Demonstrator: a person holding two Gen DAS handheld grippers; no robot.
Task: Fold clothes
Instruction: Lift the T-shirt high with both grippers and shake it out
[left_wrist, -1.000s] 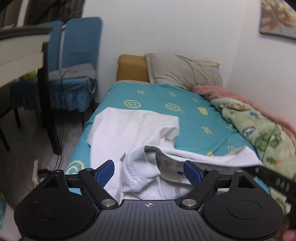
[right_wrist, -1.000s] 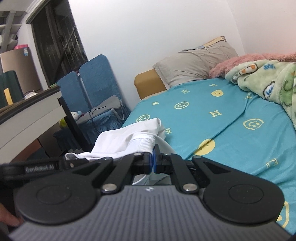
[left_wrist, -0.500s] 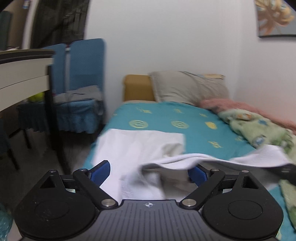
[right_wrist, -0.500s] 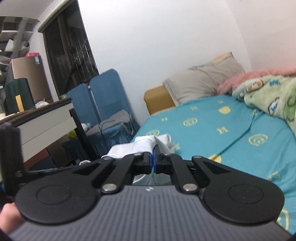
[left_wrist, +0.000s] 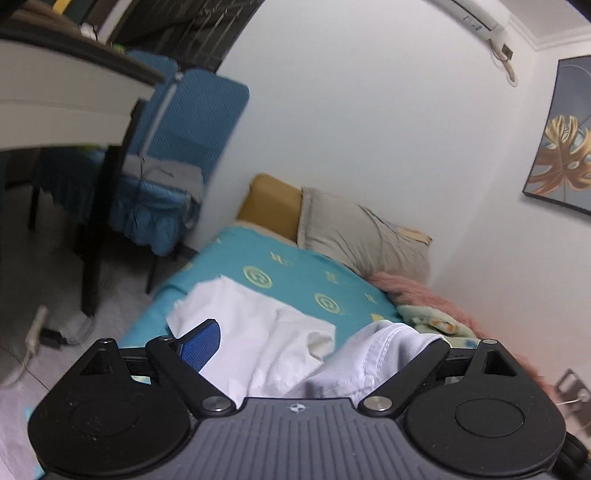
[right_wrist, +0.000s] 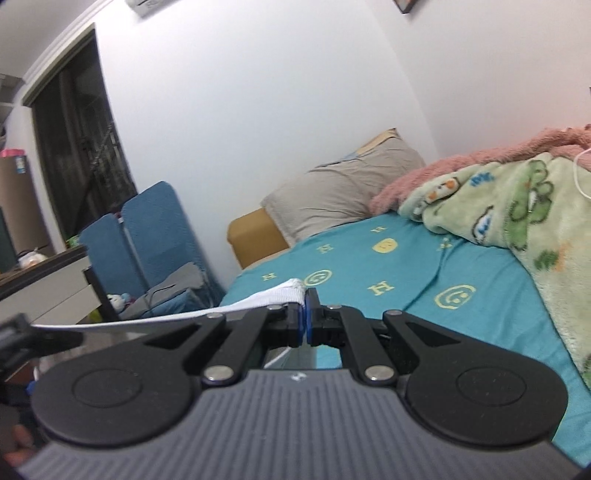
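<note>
1. R gripper (right_wrist: 306, 325): jaws pinched tight on the ribbed edge of the white garment (right_wrist: 284, 291). From the pinch the cloth runs off to the gripper's left as a taut, near-level band.

2. L gripper (left_wrist: 317, 343): jaws have just been opening and stand wide, gripping nothing. A fold of the same garment (left_wrist: 384, 354) drapes over its right finger and hides that pad; whether the cloth rests on the pad or only hangs in front, can't tell. Blue left pad (left_wrist: 201, 345) is bare.

3. Rest of the garment lies flat on the bed (left_wrist: 295, 273), ahead of and below the L gripper, twd its left side.

4. Key relation: the free hem sits right inside the L gripper's mouth, hard against the right finger, w/ its long edge running across the jaws toward the R gripper's pinch.

5. Judgement: L gripper is the nearer one to the loose edge. Next move prob. needs a small shift right before closing, so both pads catch the hem.

6. Risk: closing as is may nip only the fold's lip, or miss.
</note>
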